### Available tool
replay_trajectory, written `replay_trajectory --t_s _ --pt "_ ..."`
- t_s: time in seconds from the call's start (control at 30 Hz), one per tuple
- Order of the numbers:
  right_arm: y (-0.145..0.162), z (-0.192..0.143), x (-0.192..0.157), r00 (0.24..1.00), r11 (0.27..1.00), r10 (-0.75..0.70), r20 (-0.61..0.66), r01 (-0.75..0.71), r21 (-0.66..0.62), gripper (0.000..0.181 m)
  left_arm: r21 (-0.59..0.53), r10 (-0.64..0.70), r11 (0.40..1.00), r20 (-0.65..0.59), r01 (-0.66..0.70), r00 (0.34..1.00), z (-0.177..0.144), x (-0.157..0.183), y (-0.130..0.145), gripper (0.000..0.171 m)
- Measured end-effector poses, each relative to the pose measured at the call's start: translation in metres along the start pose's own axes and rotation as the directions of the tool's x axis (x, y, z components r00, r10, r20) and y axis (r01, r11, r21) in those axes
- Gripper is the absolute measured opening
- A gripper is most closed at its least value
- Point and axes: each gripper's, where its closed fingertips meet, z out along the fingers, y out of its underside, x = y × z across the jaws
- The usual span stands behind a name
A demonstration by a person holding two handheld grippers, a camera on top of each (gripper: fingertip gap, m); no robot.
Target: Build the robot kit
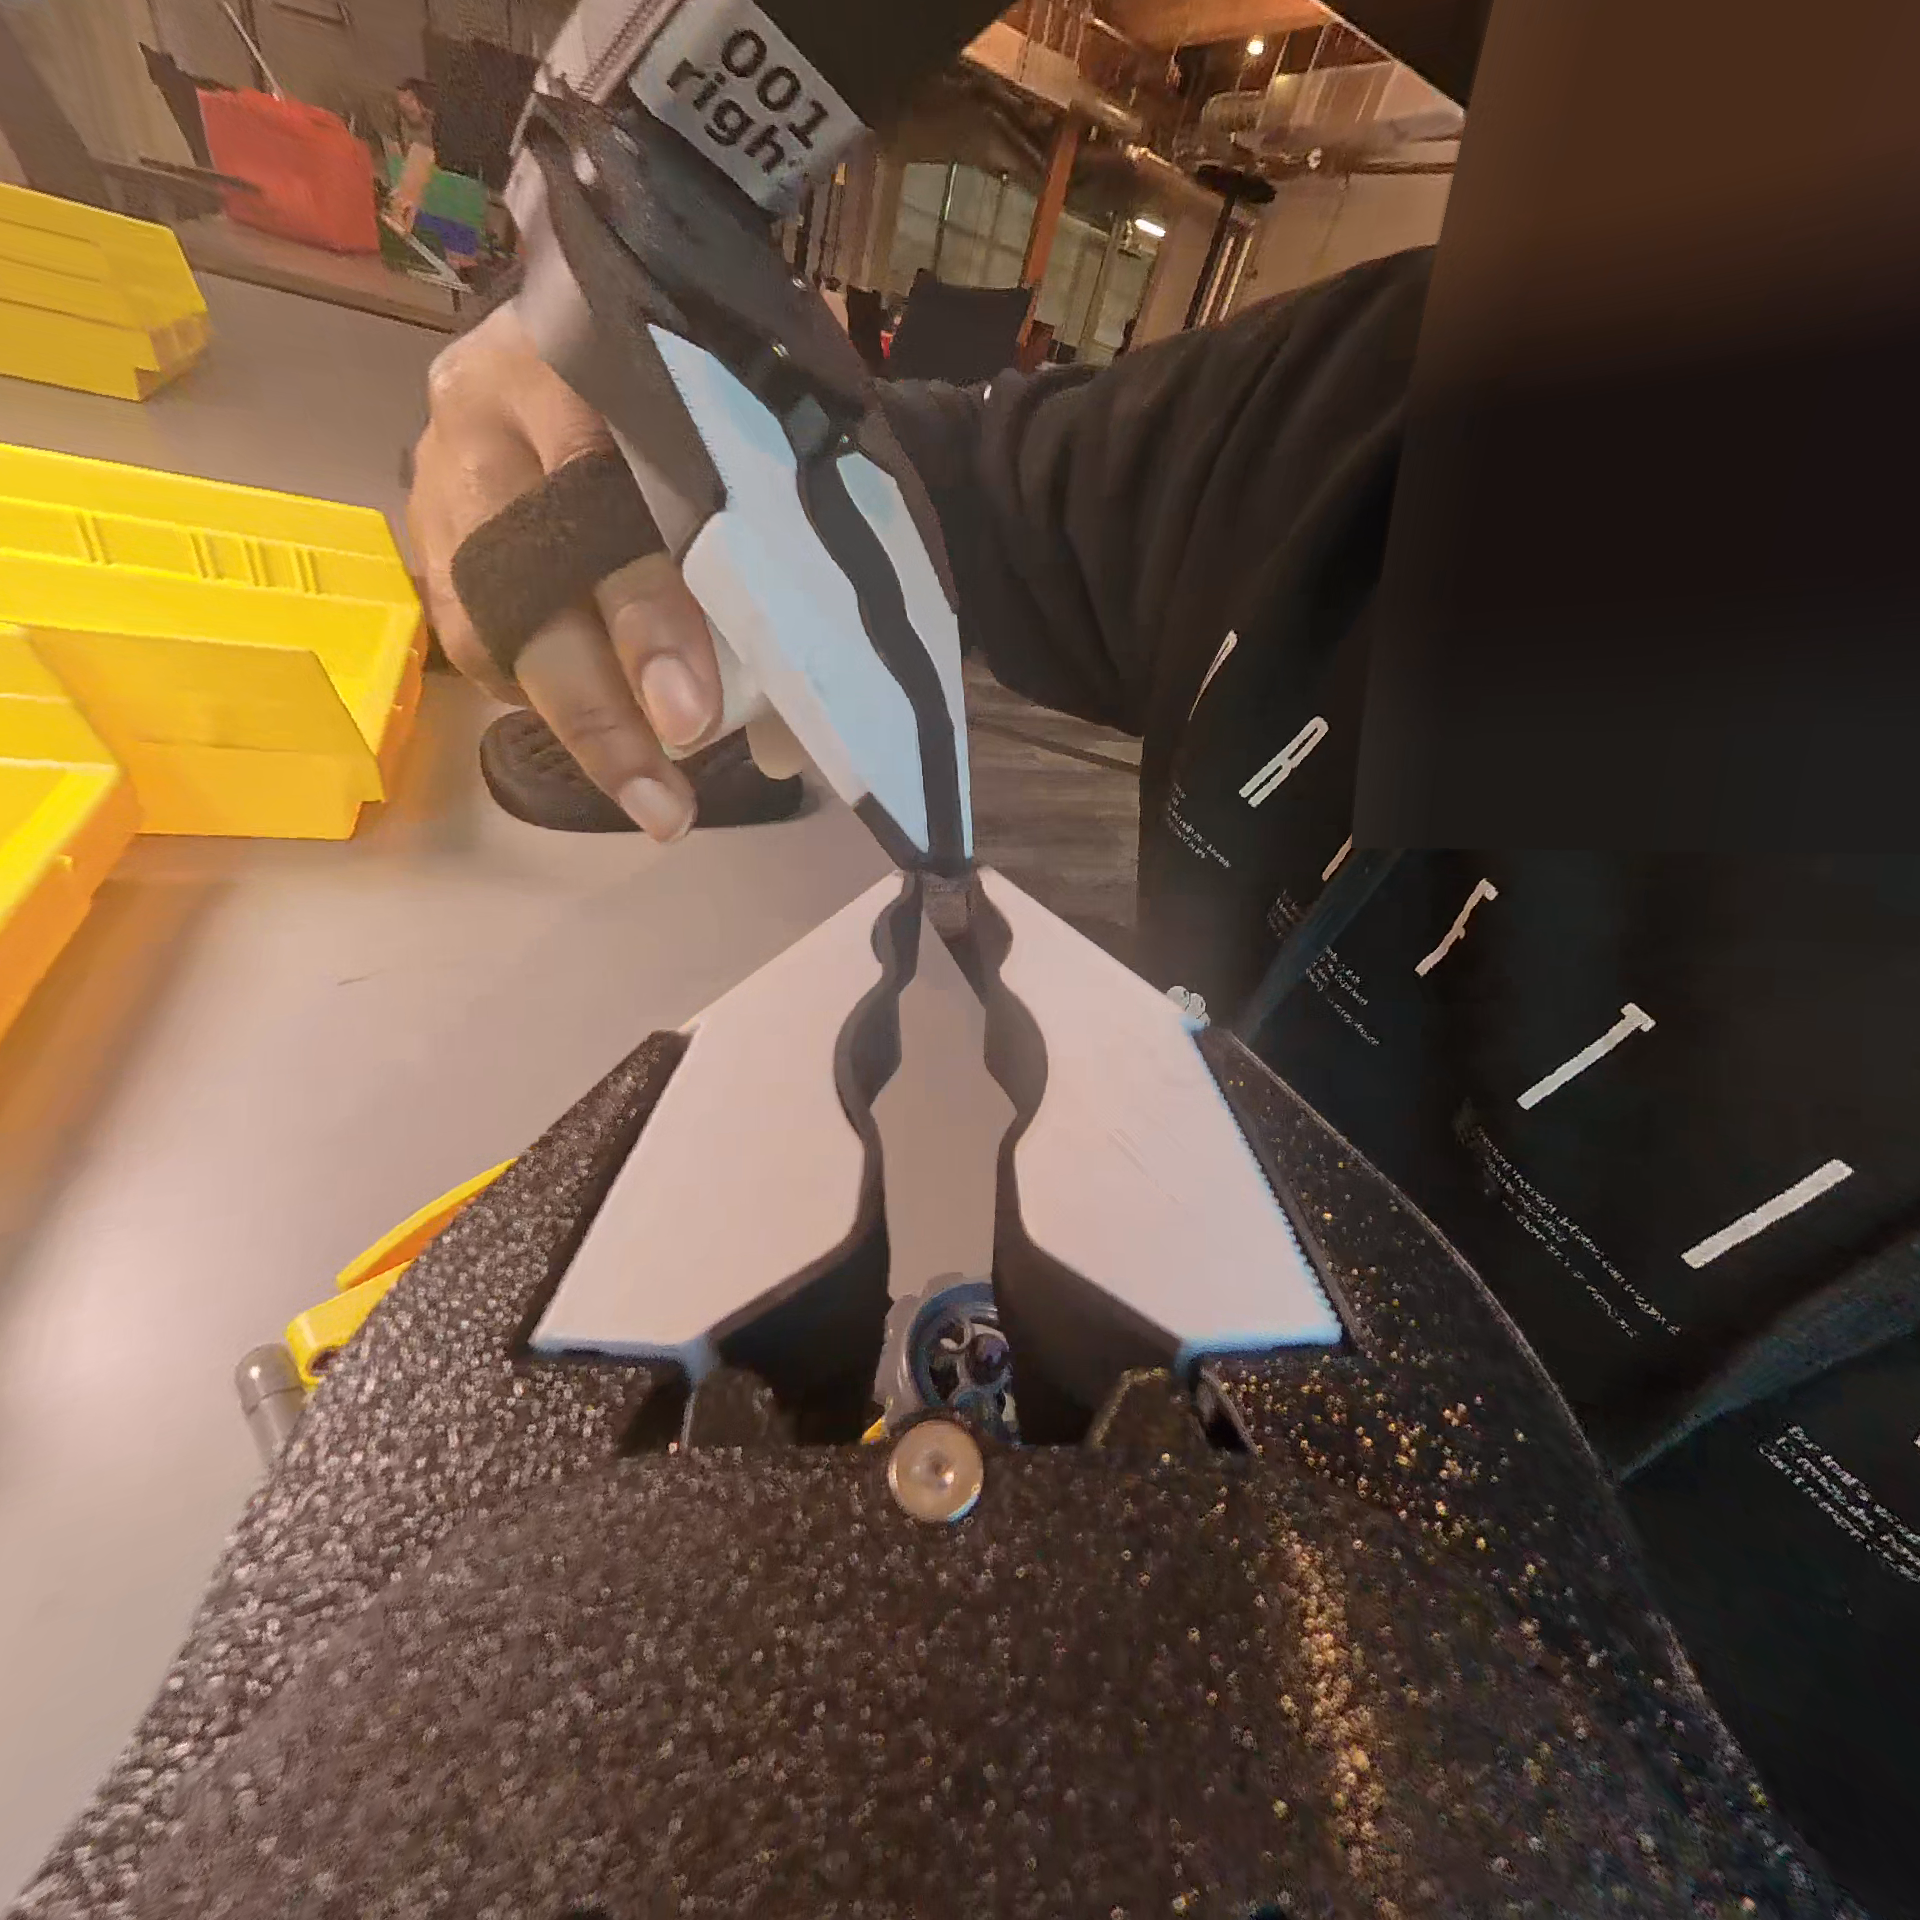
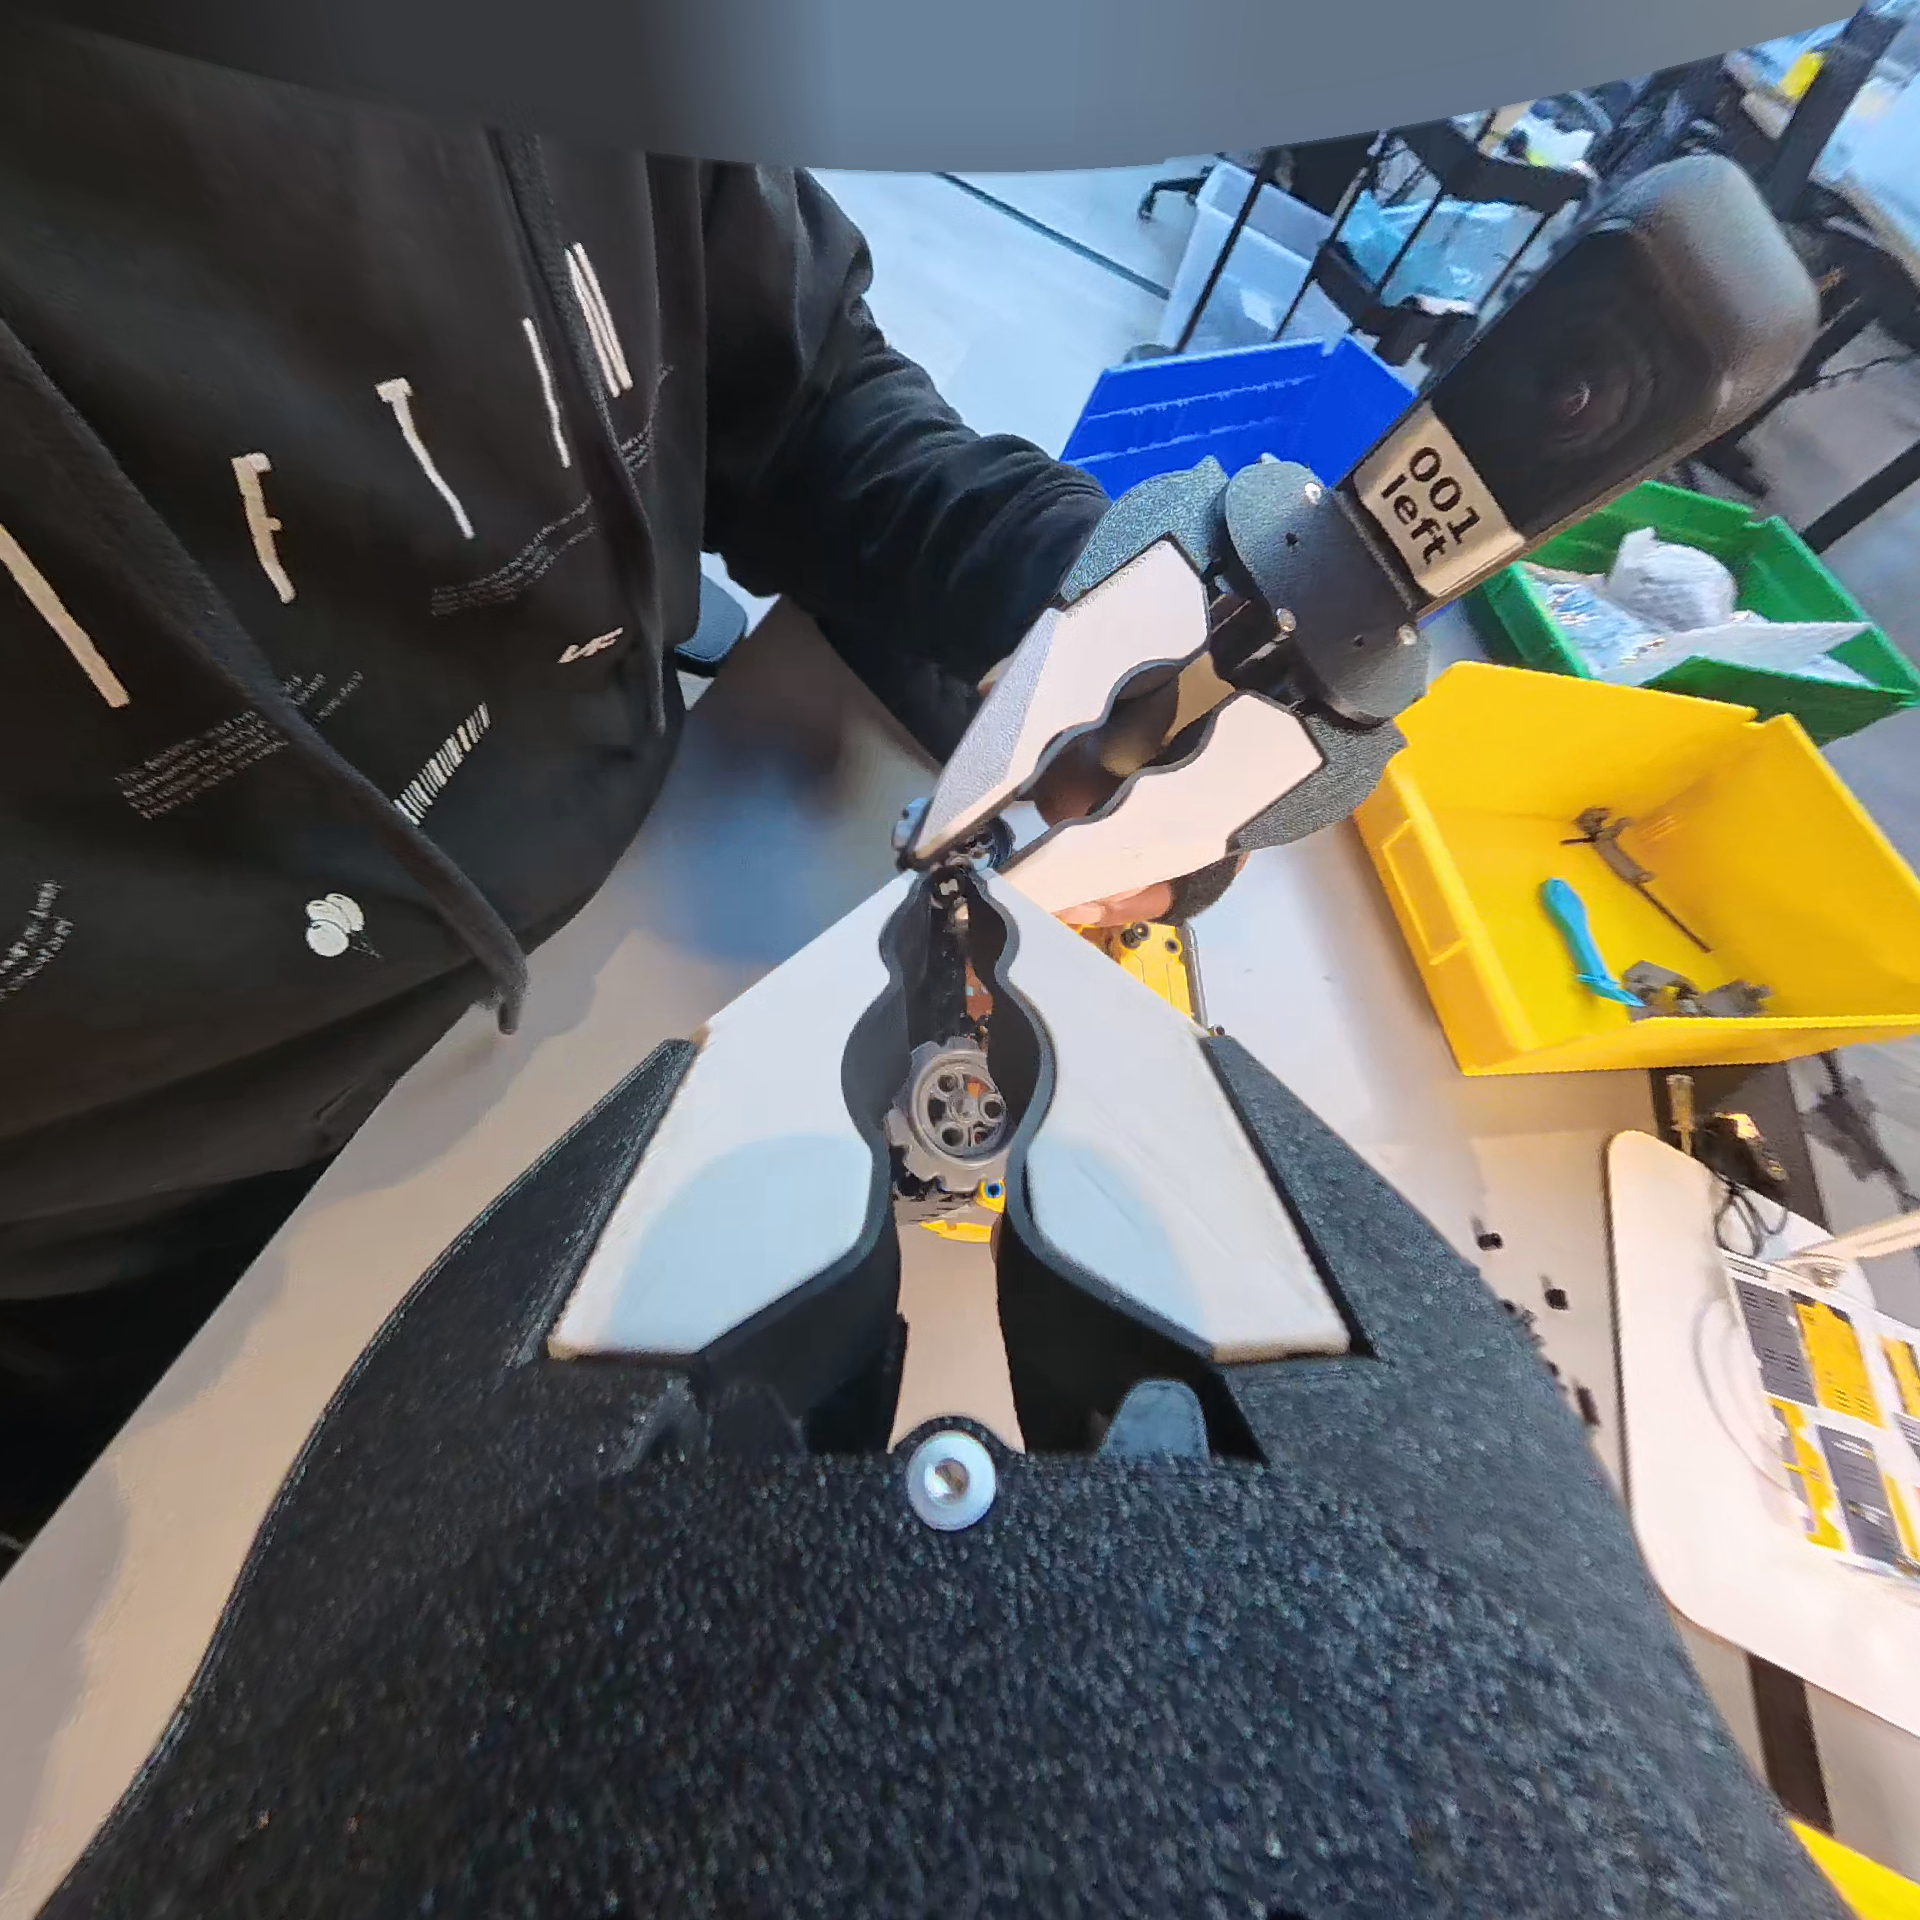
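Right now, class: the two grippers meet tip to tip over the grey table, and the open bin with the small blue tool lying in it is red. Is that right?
Not quite: the bin holding the blue tool is yellow, not red, as the right wrist view shows. The rest holds: the left gripper and right gripper meet tip to tip over the grey table.

Yellow bin [image 2: 1756,790], blue bin [image 2: 1236,405] and green bin [image 2: 1787,582] on the table [image 2: 1320,997]
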Motion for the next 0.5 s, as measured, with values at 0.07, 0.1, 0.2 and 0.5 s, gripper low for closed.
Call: replay_trajectory --t_s 0.07,0.1,0.2,0.5 --pt "0.001 0.0 -0.005 0.999 1.0 -0.017 -0.036 0.016 -0.016 0.006 -0.026 0.025 0.999 0.029 -0.024 0.999 0.003 0.001 0.003 0.004" --pt "0.003 -0.001 -0.007 0.999 1.0 -0.009 -0.052 0.008 -0.021 0.006 -0.047 0.047 0.998 0.061 -0.044 0.997 0.004 0.0 0.005 0.002" --pt "0.034 -0.009 -0.023 0.997 0.988 0.043 -0.063 -0.052 -0.146 0.007 -0.106 0.115 0.99 0.186 -0.097 0.976 -0.005 -0.003 0.01 0.01" --pt "0.178 0.009 -0.081 0.947 0.86 0.304 -0.105 -0.32 -0.396 0.007 -0.101 0.18 0.984 0.551 -0.149 0.815 -0.06 -0.015 0.04 0.032"
